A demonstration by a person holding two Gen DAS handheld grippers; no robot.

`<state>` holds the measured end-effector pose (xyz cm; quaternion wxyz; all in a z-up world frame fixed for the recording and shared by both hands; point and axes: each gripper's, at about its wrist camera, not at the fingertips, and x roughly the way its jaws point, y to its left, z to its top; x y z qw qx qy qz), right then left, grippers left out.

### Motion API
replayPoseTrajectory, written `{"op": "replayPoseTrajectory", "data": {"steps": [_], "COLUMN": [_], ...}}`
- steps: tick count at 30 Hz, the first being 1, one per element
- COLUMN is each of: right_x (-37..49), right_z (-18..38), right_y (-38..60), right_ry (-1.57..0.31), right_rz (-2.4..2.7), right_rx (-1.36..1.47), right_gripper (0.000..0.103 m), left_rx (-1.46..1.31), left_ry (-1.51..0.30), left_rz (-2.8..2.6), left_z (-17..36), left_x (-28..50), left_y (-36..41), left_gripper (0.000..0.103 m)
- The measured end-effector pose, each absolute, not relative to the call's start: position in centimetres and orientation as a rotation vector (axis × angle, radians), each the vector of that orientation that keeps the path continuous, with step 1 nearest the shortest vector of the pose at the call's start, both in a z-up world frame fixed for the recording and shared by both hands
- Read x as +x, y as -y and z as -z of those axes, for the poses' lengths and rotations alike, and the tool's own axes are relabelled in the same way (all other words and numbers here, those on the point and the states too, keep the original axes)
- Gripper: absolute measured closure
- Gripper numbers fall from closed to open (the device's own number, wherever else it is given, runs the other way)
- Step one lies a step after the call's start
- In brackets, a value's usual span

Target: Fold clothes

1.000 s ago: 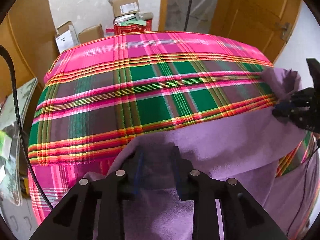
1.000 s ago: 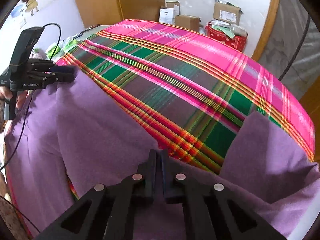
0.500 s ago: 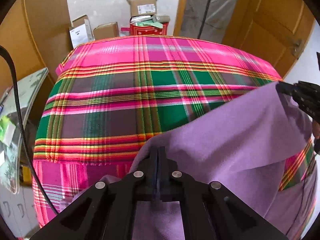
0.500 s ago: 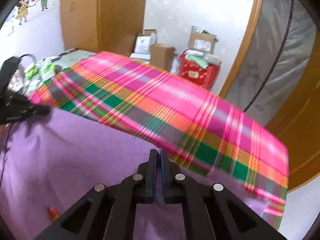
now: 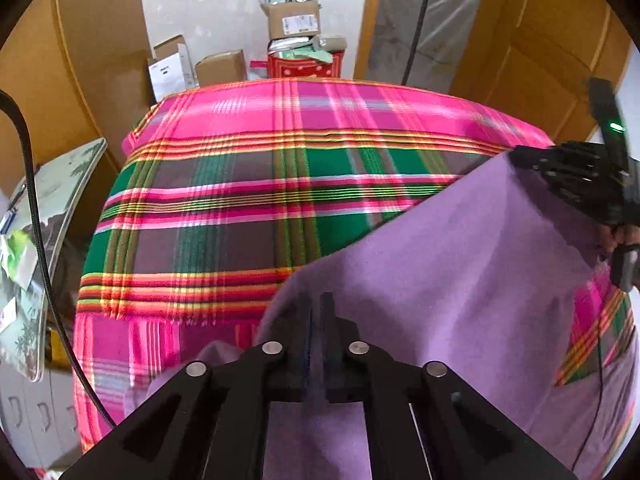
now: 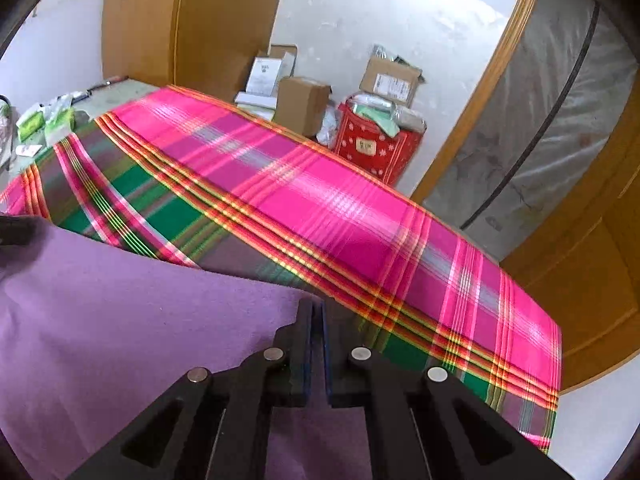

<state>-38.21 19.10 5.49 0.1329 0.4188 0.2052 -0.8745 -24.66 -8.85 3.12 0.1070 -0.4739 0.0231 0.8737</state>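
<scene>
A purple garment (image 5: 460,280) is held up off the bed by two corners, stretched taut between my grippers. My left gripper (image 5: 318,308) is shut on its near left corner. My right gripper (image 6: 314,308) is shut on the other corner, and shows in the left wrist view (image 5: 516,158) at the right. In the right wrist view the purple garment (image 6: 140,312) fills the lower left, and the left gripper's tip (image 6: 16,230) shows at the left edge. The bed wears a pink, green and orange plaid cover (image 5: 280,184).
Cardboard boxes (image 5: 292,20) and a red bag (image 5: 304,66) stand on the floor behind the bed. Wooden doors (image 5: 540,48) are at the right. A cluttered side table (image 6: 52,116) with green packets stands left of the bed. A black cable (image 5: 40,240) hangs at the left.
My left gripper shut on the garment's corner. Both grippers then rose, lifting the purple cloth off the bed and pulling it taut between them.
</scene>
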Motion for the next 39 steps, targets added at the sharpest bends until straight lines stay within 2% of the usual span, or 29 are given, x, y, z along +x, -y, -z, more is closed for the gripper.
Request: {"op": "replayPoseTrajectory", "data": {"steps": [5, 11, 17, 20, 24, 30, 39], "right_x": [-36.8, -33.9, -30.0, -28.5, -26.4, -23.4, -21.2], "right_z": [-8.5, -12.0, -12.9, -12.5, -11.6, -8.6, -6.6], "right_y": [-21.7, -26.5, -32.0, -35.4, -39.4, -42.4, -43.2], "right_ry": [-0.346, -0.04, 0.059, 0.144, 0.293, 0.326, 0.366], "right_rz": [2.583, 2.592, 2.66, 2.711, 2.727, 2.708, 2.634], "right_rx": [1.172, 1.142, 1.146, 1.168, 1.155, 1.199, 1.213], "right_gripper": [0.098, 0.096, 0.095, 0.089, 0.079, 0.07, 0.058], "left_rx": [-1.286, -1.206, -1.179, -1.176, -1.189, -1.218, -1.242], "left_ry": [-0.129, -0.21, -0.418, -0.487, -0.513, -0.587, -0.516], "left_rz": [-2.57, -2.405, -2.255, -2.242, -2.24, -2.293, -2.306], "left_z": [-5.7, -6.6, -4.4, -3.3, -2.2, -0.8, -0.1], "left_x": [-21.5, -18.0, -15.3, -15.2, -15.8, -16.6, -18.1], "left_y": [6.9, 1.5, -4.9, -7.2, -9.3, -11.0, -11.2], "left_gripper": [0.085, 0.085, 0.085, 0.085, 0.079, 0.077, 0.077]}}
